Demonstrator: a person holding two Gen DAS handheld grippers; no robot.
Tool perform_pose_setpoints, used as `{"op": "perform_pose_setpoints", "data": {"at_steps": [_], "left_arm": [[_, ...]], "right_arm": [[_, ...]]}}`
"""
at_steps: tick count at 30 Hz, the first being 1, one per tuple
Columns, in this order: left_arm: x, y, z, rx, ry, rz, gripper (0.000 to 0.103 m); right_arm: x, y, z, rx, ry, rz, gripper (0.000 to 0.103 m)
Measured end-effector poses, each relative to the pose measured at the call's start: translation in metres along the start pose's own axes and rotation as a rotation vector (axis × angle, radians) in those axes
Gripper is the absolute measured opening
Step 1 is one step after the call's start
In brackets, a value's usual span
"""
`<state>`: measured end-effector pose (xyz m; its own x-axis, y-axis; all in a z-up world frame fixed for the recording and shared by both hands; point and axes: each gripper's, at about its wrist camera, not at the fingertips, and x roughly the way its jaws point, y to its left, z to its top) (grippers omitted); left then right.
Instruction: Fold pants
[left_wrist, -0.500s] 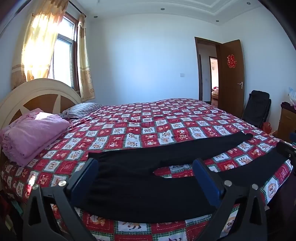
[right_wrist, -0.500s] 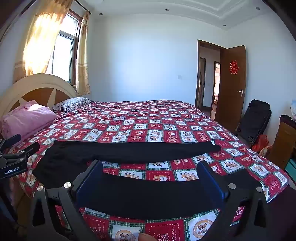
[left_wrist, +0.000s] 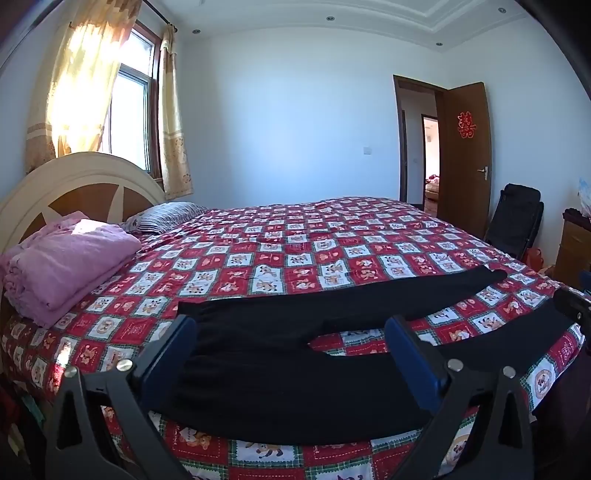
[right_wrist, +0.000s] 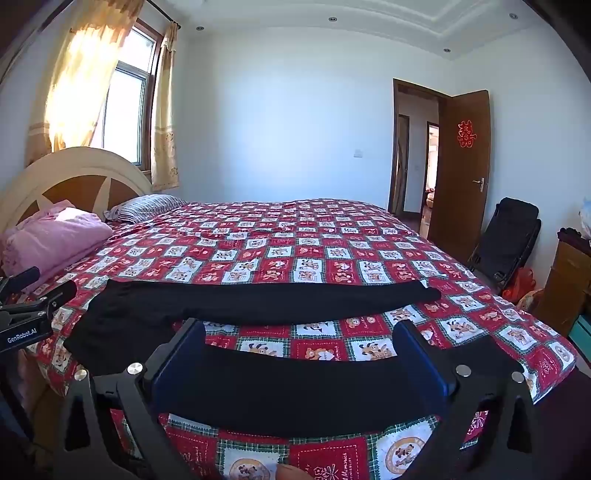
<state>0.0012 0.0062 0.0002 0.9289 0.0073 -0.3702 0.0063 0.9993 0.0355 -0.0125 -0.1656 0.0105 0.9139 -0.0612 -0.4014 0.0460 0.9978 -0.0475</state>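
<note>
Black pants (right_wrist: 258, 302) spread flat on a red patchwork bedspread (right_wrist: 314, 258).
The right gripper (right_wrist: 299, 332) hangs over the near leg with its blue fingers (right_wrist: 177, 354) wide apart, gripping nothing. At the left edge the left gripper (right_wrist: 26, 306) juts in, beside a folded pink blanket (right_wrist: 55, 236).

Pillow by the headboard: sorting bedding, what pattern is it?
The striped grey-and-white pillow; clearest in the left wrist view.
</note>
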Motion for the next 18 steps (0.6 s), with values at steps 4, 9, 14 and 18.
{"op": "perform_pose_setpoints", "data": {"at_steps": [4,9,14,18], "left_arm": [[0.0007,-0.0011,-0.0001,0.004,0.003,0.001,0.103],[0.0011,0.0,-0.0008,0.001,0.005,0.004,0.103],[0.0016,0.0008,-0.0013,0.001,0.009,0.006,0.103],[0.0017,0.0012,-0.0021,0.001,0.011,0.006,0.103]], "right_arm": [[-0.0026,-0.0031,-0.0008,0.0,-0.003,0.001,0.102],[-0.0002,-0.0002,-0.0032,-0.003,0.001,0.0,0.102],[0.0008,0.0006,-0.0036,-0.005,0.004,-0.001,0.102],[0.0013,0.0002,-0.0036,-0.006,0.004,-0.001,0.102]]}}
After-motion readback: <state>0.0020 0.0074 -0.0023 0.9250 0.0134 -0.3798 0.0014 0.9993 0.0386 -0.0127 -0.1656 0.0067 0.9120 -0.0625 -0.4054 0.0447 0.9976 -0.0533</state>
